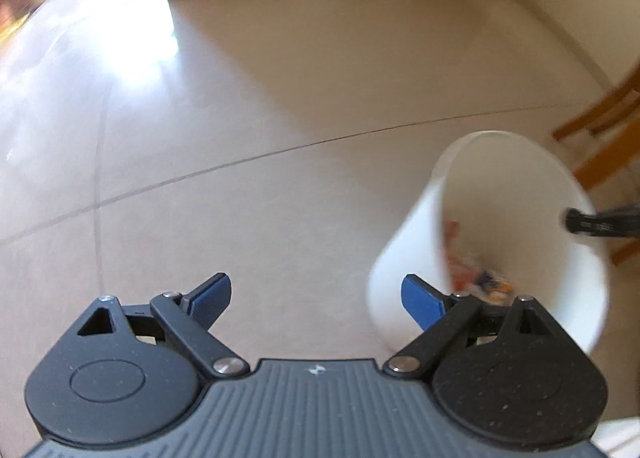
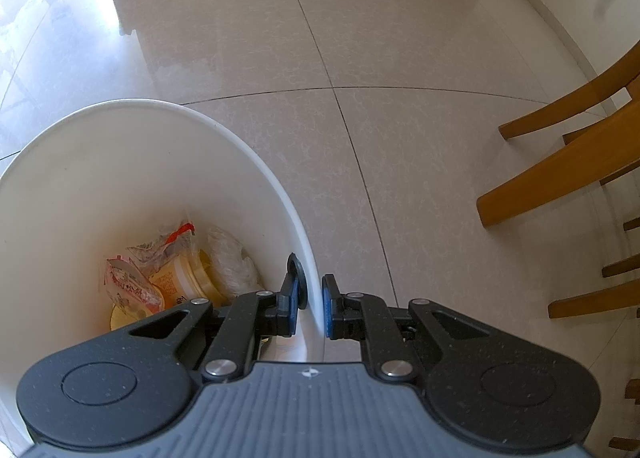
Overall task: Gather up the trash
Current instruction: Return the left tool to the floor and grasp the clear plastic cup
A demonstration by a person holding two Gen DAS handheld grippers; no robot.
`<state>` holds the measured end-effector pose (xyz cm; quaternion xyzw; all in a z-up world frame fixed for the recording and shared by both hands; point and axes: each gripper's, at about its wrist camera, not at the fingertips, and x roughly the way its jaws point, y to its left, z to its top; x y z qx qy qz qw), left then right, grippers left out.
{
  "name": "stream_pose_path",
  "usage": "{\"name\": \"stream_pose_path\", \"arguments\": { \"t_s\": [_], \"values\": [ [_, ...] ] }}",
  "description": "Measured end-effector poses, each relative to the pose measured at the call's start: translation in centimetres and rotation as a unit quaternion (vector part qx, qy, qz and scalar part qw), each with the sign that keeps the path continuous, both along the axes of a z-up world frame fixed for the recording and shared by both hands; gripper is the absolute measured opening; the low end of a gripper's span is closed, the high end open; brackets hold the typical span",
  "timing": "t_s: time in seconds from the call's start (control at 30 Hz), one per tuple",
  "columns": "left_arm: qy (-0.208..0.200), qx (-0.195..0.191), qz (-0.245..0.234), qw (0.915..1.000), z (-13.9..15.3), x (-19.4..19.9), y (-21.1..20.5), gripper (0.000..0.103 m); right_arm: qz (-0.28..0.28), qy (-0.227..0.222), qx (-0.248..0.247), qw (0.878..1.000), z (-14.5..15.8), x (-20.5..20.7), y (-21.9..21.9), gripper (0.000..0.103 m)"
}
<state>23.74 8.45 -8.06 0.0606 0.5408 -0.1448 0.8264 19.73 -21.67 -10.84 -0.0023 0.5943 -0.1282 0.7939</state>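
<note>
Bin (image 2: 132, 162) is our landmark: to its left our left gripper (image 1: 316, 300) hangs spread wide and empty over bare tile floor (image 1: 280, 78), while our right gripper (image 2: 311, 306) pinches the white rim on the bin's right side, one pad inside and one outside. Wrappers (image 2: 132, 282) and a yellow cup (image 2: 188, 278) lie at the bin's bottom, chair legs (image 2: 560, 162) well apart to its right. We judge the thin plastic wall light but flexible and slick, so we grip the rolled rim squarely.

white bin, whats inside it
In the white bin: crumpled wrappers, a yellowish tub and clear plastic. The right gripper covers the near bottom.
</note>
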Motion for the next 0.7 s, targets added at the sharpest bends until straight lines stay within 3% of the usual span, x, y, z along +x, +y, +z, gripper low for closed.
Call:
{"name": "stream_pose_path", "arguments": {
  "t_s": [0.27, 0.7],
  "values": [
    [0.017, 0.053, 0.116, 0.9917, -6.0, 2.6, 6.6, 0.092, 0.001, 0.002, -0.005, 1.000, 0.0, 0.1, 0.3, 0.015],
    [0.047, 0.053, 0.249, 0.9659, -14.9, 4.5, 18.1, 0.092, 0.004, 0.002, -0.014, 1.000, -0.1, 0.1, 0.6, 0.015]
  ]
}}
